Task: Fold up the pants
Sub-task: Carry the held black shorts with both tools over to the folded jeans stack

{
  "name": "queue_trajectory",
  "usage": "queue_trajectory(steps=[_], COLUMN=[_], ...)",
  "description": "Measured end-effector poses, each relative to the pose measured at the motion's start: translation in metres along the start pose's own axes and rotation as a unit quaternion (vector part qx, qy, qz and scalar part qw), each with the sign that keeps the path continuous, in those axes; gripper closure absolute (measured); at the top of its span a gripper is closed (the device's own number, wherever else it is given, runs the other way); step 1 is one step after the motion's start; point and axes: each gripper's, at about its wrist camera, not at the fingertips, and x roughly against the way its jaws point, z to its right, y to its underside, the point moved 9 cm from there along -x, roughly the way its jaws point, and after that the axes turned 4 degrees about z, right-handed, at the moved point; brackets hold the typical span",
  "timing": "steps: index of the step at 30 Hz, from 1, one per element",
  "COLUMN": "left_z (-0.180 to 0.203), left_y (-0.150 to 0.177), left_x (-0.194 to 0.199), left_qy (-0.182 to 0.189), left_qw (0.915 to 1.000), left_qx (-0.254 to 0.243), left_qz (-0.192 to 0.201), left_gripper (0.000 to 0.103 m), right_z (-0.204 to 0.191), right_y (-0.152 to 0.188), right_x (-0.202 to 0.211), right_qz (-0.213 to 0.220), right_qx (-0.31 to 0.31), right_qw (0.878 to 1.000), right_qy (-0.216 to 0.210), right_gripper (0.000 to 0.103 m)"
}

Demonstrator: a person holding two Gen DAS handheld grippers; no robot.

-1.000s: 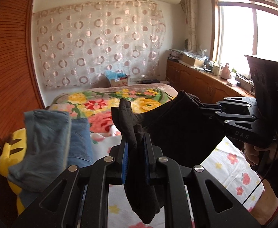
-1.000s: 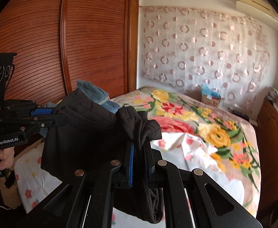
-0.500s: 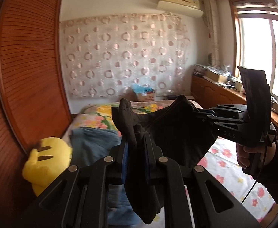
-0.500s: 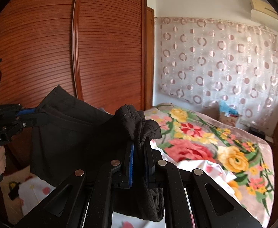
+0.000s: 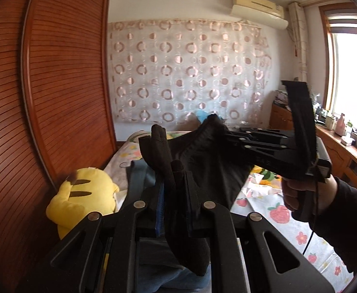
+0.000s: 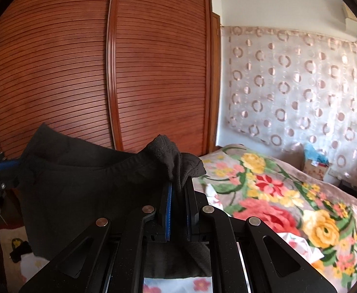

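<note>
Black pants (image 5: 210,166) hang in the air above the bed, stretched between my two grippers. My left gripper (image 5: 174,178) is shut on one bunched corner of the cloth, which sticks up past the blue pads. In the left wrist view the right gripper (image 5: 227,135) comes in from the right, a hand (image 5: 293,193) on its handle, its jaws closed on the other corner. In the right wrist view the right gripper (image 6: 178,188) pinches a fold of the pants (image 6: 81,183). The left gripper (image 6: 0,168) holds the far corner at the left edge.
Folded blue jeans (image 5: 139,178) and a yellow plush toy (image 5: 81,195) lie on the bed below, next to the slatted wooden wardrobe (image 5: 66,97). A floral blanket (image 6: 276,190) covers the far bed. A wooden cabinet (image 5: 344,151) runs under the window at right.
Both grippers have swung left towards the wardrobe with the pants still held between them. The views have tilted up, so less of the bed shows.
</note>
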Motion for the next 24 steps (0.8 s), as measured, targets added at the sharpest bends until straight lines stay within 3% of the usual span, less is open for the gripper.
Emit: queue_trajectory(steps=[12,16,24], left_z=[-0.020,-0.026,-0.033], left_y=[0.019,0.028,0.045], left_x=[-0.001,-0.005,-0.009], left_qy=[-0.048,-0.065,-0.086], left_qw=[0.9985,0.9972,0.9948], left_qx=[0.020,0.021,0.025], left_qz=[-0.018,-0.031,-0.048], left_gripper=[0.087,0.087,0.087], right_z=[0.019,0.021,0.022], right_y=[0.002,0.008,0.016], right_x=[-0.049,-0.071,-0.071], right_qz=[0.005,-0.016,-0.036], right_qx=[-0.033,-0.027,-0.013], right_qw=[0.995,0.994,0.995], right_qy=[-0.093,-0.101,-0.097], right_gripper=[0.094,0.094,0.094])
